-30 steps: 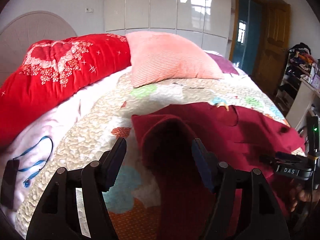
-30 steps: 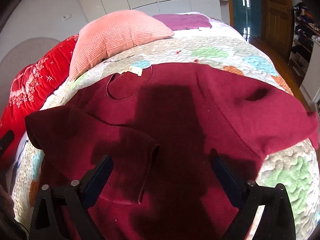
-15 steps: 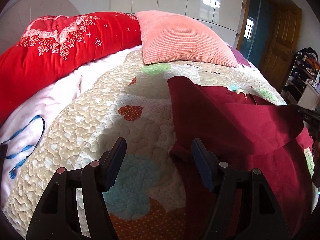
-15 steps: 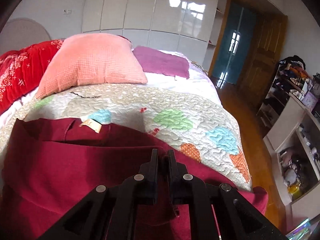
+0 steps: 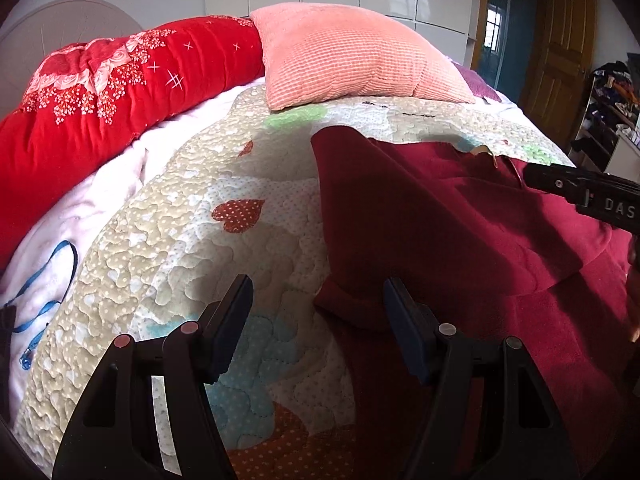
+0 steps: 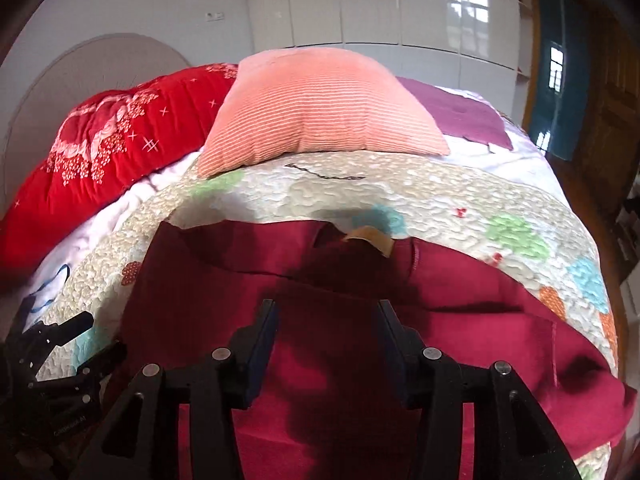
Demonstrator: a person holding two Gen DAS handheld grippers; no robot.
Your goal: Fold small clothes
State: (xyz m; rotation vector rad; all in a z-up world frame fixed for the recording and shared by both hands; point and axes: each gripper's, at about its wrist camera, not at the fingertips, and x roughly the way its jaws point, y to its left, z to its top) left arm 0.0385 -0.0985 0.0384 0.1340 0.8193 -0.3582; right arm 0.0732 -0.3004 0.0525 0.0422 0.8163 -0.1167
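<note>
A dark red shirt (image 5: 460, 216) lies on the quilted bedspread (image 5: 192, 216), with its right part folded over its middle. Its collar with a tan label (image 6: 370, 238) points toward the pillows. My left gripper (image 5: 318, 312) is open and empty, low over the quilt at the shirt's left edge. My right gripper (image 6: 326, 340) is open and empty, just above the middle of the shirt (image 6: 460, 344). The right gripper's body (image 5: 588, 194) shows at the right edge of the left wrist view; the left gripper (image 6: 60, 356) shows at the lower left of the right wrist view.
A pink ribbed pillow (image 5: 356, 64) and a red floral quilt (image 5: 100, 108) lie at the head of the bed. A purple cloth (image 6: 460, 118) lies behind the pillow. A blue cord (image 5: 44, 300) lies on the white sheet at left. A wooden door (image 5: 556, 56) and cluttered shelves (image 5: 612, 96) stand at right.
My right gripper, shut half a second ago, has opened and let go of the shirt's fold, which now lies flat. The left gripper stayed open and shifted left off the shirt.
</note>
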